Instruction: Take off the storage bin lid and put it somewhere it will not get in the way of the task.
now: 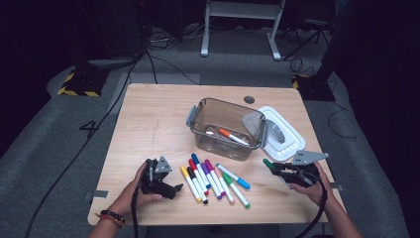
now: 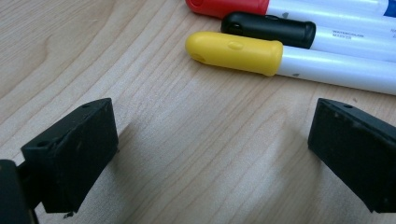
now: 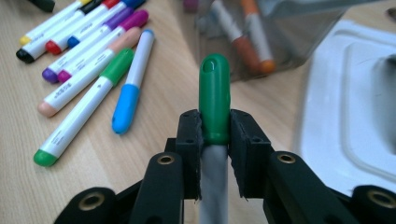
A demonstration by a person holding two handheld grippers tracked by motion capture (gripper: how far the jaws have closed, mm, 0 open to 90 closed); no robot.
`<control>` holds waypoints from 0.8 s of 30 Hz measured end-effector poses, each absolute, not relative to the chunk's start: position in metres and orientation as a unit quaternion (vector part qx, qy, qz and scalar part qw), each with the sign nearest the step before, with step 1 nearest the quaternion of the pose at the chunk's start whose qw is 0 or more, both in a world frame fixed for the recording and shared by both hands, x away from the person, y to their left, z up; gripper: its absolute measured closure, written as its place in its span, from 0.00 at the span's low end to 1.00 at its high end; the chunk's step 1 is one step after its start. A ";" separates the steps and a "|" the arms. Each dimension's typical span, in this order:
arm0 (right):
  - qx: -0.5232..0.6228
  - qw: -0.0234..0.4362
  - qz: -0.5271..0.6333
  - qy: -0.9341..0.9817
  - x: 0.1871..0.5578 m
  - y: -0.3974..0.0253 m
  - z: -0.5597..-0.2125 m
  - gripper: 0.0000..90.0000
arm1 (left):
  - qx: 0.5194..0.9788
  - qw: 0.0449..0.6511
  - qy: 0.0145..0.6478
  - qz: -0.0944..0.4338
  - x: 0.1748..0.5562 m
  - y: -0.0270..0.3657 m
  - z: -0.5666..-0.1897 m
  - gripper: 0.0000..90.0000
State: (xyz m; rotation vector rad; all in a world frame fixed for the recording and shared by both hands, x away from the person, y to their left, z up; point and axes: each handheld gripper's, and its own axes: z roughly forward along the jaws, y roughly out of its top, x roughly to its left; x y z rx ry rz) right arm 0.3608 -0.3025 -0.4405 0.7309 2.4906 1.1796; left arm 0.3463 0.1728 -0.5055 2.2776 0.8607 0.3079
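A row of several coloured markers (image 1: 213,179) lies on the wooden table (image 1: 148,129) in front of a clear brownish container (image 1: 198,116). An orange-capped marker (image 1: 232,136) lies inside the container. My right gripper (image 1: 278,170) is shut on a green-capped marker (image 1: 268,163), held just right of the container and above the table. In the right gripper view the green cap (image 3: 215,93) sticks up from between the closed jaws of my right gripper (image 3: 215,135). My left gripper (image 1: 176,189) is open, low over the table by the yellow marker (image 2: 233,51); nothing lies between the jaws of my left gripper (image 2: 210,149).
A white lid (image 1: 289,141) lies flat right of the container, close under my right gripper. A black marker (image 2: 271,29) and a red one (image 2: 229,6) lie just beyond the yellow one. Bare table stretches to the left and back. Floor cables run beyond the table.
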 end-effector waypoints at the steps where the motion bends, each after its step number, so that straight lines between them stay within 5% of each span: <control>1: 0.255 0.149 0.413 0.861 0.361 -0.305 -0.438 0.83 | 0.874 0.336 0.331 0.118 0.346 0.173 -0.505 0.02; 24: 0.239 0.218 0.465 0.824 0.397 -0.306 -0.345 0.83 | 0.873 0.336 0.332 0.120 0.346 0.173 -0.505 0.02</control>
